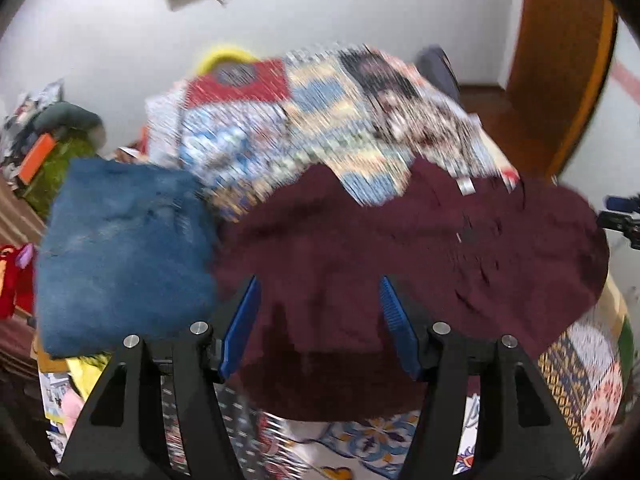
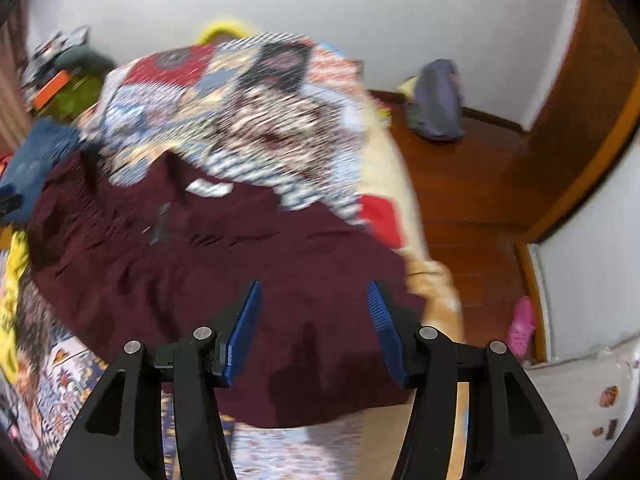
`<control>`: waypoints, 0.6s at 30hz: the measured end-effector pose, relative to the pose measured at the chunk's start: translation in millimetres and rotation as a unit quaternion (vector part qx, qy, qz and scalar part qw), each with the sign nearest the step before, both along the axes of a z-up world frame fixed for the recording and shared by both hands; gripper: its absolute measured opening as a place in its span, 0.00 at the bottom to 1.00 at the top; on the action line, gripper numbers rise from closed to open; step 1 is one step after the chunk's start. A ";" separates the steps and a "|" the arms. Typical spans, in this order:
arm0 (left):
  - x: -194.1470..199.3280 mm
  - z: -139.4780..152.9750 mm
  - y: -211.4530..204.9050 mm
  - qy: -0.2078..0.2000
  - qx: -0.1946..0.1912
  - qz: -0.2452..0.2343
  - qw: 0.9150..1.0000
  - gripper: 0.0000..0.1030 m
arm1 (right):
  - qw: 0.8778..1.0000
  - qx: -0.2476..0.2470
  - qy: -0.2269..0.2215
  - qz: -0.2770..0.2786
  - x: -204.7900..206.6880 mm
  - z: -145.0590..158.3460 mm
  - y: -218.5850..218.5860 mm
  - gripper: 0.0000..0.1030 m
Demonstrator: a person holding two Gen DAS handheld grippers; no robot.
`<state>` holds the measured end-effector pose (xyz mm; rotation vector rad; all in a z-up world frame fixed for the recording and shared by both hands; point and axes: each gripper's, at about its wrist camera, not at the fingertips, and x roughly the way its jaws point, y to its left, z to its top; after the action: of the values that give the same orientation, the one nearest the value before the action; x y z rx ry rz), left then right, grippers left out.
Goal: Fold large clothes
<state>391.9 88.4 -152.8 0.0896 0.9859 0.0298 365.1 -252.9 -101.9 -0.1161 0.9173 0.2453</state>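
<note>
Both my left gripper (image 1: 318, 296) and right gripper (image 2: 314, 300) hang released over the maroon garment (image 1: 400, 248); I fear its fold slumping unpinned.

Under my blue pads (image 1: 242, 328) lies a plain maroon garment (image 1: 400, 248); left of it folded blue denim (image 1: 120, 248), behind a multicoloured patchwork-print bedspread (image 1: 304, 128).

light: even, soft indoor | blur: heavy motion smear, both views | edges: fisheye bend, dark corners
</note>
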 end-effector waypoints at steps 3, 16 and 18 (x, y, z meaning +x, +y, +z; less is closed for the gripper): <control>7.7 -33.0 -15.3 0.034 -0.002 -0.011 0.999 0.59 | 0.999 0.007 0.027 0.032 4.3 -27.2 32.9 0.50; -12.9 -92.6 -38.9 0.007 0.044 -0.023 0.999 0.64 | 0.998 -0.009 0.043 0.037 1.4 -96.9 71.8 0.57; -24.0 -86.2 -33.3 0.002 0.034 -0.020 0.999 0.64 | 0.998 -0.004 0.052 0.031 1.5 -92.5 68.0 0.57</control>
<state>367.9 55.1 -239.0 0.1716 0.9877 0.0258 366.6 -184.9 -194.4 -0.1406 1.0184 0.3084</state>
